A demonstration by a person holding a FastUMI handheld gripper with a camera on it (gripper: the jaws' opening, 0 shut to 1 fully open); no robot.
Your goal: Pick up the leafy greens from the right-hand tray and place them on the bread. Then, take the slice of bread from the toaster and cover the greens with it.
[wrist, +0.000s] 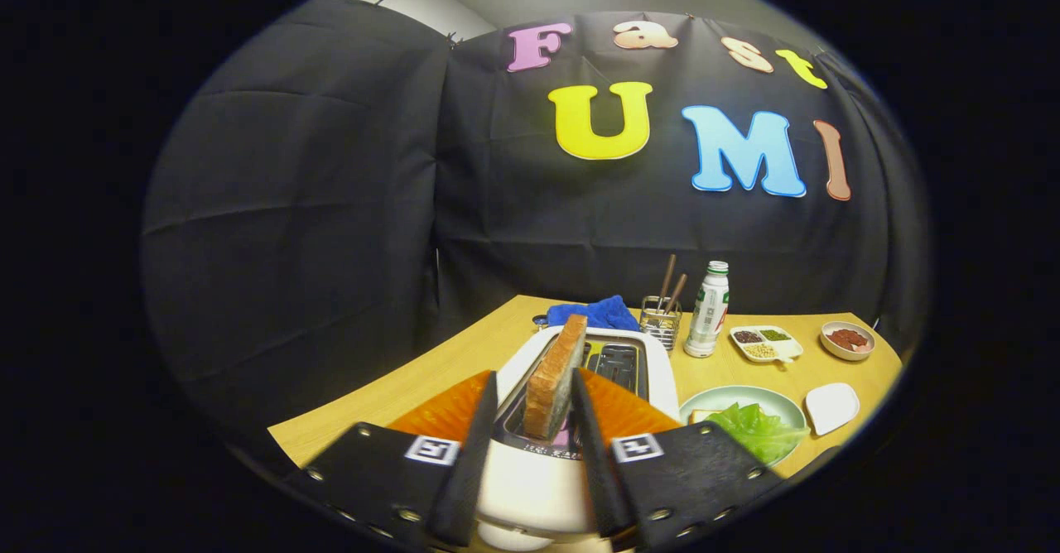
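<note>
In the gripper view, the gripper stands open astride a slice of bread rising from the white toaster, its fingers not pressing it, while leafy greens lie on a green plate beside the toaster, with a bottle and utensil rack beyond.

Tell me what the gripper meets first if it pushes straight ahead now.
Probably the toasted bread slice standing in the white toaster: it sits between the open gripper fingers, untouched as far as I can tell.
</note>
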